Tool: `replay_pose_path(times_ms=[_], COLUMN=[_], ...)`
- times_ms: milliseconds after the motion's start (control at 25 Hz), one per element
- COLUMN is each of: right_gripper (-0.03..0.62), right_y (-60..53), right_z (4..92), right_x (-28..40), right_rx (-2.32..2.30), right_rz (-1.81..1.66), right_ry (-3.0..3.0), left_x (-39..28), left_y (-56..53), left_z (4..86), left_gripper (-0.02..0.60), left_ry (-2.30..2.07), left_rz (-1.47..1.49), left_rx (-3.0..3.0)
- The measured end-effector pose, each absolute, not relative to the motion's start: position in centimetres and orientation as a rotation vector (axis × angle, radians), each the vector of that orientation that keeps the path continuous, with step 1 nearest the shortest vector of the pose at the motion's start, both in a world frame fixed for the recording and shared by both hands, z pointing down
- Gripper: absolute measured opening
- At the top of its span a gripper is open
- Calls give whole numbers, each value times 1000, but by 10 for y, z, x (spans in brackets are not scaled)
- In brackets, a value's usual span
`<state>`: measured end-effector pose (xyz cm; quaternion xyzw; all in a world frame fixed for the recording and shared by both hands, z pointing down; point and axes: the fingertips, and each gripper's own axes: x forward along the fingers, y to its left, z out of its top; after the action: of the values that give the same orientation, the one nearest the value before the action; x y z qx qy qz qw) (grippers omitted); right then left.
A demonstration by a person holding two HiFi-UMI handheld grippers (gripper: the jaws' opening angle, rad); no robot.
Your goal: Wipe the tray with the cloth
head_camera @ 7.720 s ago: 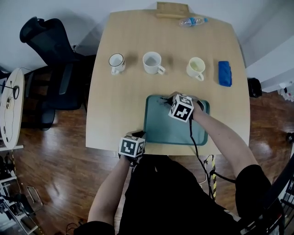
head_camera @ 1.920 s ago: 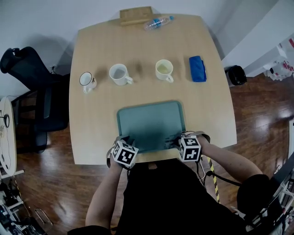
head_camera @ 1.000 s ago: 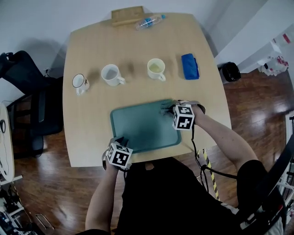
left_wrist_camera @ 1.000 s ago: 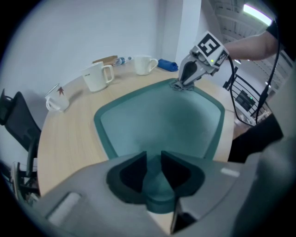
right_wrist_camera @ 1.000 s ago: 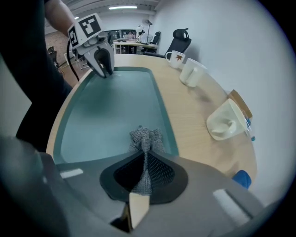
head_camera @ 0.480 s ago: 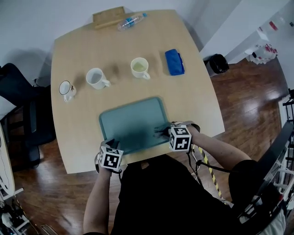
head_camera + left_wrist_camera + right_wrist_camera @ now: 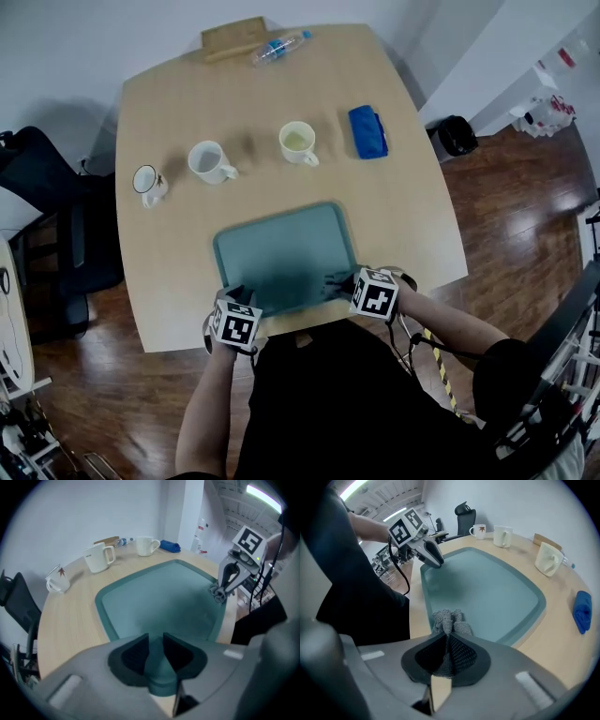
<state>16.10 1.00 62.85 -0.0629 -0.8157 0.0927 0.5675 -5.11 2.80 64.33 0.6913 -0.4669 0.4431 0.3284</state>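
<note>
A teal tray (image 7: 281, 253) lies near the front edge of the wooden table (image 7: 187, 103). My left gripper (image 7: 235, 297) sits at the tray's near left corner, its jaws closed on the tray's rim (image 7: 157, 665). My right gripper (image 7: 341, 282) is at the tray's near right corner, shut on a bunched grey cloth (image 7: 447, 620). The cloth (image 7: 333, 279) rests on the tray floor just inside the rim. In the left gripper view the right gripper (image 7: 221, 590) and the cloth (image 7: 216, 593) show at the tray's (image 7: 164, 597) right edge.
Behind the tray stand a dark-rimmed small mug (image 7: 147, 183), a white mug (image 7: 208, 161) and a cream mug (image 7: 298, 142). A folded blue cloth (image 7: 367, 131) lies to the right of them. A bottle (image 7: 278, 47) and a wooden block (image 7: 234, 37) sit at the far edge. A black chair (image 7: 37, 206) stands left.
My right gripper has dragged the grey cloth from the tray's far right part down to its near right corner. The left gripper has stayed on the near left rim.
</note>
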Motion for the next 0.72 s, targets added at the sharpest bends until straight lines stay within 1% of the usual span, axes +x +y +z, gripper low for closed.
replay_pose_path(times_ms=[160, 320, 440, 600, 720], right_gripper=[25, 25, 25, 25, 26], right_y=[16, 30, 20, -37, -93], right_z=[625, 619, 601, 581, 584], right_x=[154, 146, 144, 169, 214], right_rx=[-139, -111, -3, 371, 766], right_rz=[280, 498, 601, 716, 728], right_ry=[-1931, -1996, -2089, -2205, -2131], left_x=[-53, -55, -56, -56, -68], left_y=[30, 29, 28, 28, 29], left_z=[644, 646, 645, 609, 579], left_gripper=[100, 99, 100, 100, 100], left_ry=[-1224, -1233, -1242, -1339, -1483], left_rz=[1156, 1151, 1126, 945, 830], left_rx=[1807, 1804, 1802, 1762, 1712])
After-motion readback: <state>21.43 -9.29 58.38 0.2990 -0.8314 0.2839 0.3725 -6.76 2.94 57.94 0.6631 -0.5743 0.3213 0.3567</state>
